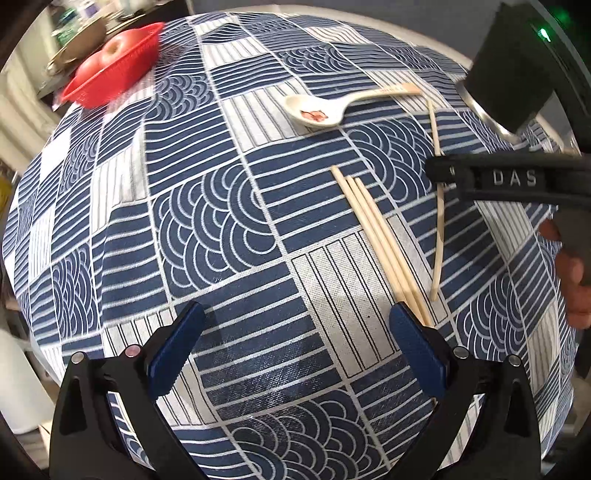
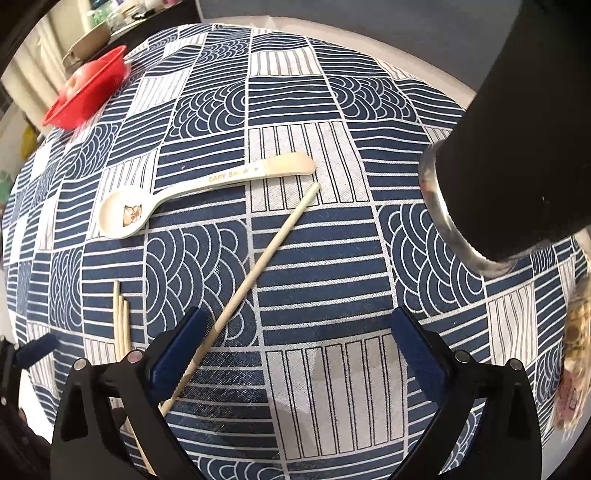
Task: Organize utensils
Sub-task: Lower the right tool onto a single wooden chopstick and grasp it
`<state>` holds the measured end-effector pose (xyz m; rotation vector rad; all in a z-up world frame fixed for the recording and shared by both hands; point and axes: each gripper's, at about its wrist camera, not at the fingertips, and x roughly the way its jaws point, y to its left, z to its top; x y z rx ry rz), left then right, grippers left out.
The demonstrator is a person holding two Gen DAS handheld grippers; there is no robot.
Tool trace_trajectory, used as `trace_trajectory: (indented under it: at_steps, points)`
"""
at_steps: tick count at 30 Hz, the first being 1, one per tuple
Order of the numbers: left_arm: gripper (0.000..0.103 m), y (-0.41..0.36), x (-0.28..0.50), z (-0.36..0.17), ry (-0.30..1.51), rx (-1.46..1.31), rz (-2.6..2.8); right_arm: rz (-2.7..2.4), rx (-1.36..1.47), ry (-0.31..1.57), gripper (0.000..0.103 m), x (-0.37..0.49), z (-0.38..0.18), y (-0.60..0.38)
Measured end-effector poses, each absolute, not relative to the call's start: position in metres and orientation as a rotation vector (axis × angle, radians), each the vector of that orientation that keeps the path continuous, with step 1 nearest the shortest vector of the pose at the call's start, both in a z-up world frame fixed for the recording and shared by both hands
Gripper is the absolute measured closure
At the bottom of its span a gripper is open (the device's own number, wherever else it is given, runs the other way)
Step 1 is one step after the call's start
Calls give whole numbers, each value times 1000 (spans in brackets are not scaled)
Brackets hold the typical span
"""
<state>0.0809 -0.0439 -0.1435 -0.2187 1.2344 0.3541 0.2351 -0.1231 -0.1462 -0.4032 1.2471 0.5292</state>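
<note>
Your left gripper and right gripper both point steeply down with jaws spread wide and empty, your hand showing at the left view's right edge.

- Covering the table: a tablecloth in navy and white, patched with wave arcs and stripe blocks, draping over the far edge.
- Sitting at the far left corner: a red basket holding a red fruit.
- Standing behind it: cluttered shelving with pale bowls, too blurred to read.
- Running along the far side: a grey wall.
- Hanging at the left: pale curtain folds.
- Glowing at the upper right: a small green light.
</note>
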Motion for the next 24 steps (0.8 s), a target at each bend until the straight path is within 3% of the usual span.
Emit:
trace_trajectory:
  at_steps: [14,24]
  points:
    - [6,-51,65,-130,1223,-430,345,537,-402,1226,7,227,-145,-134]
    - [5,-82,77,-139,1254,-337,420,522,-397,1227,7,227,-145,-132]
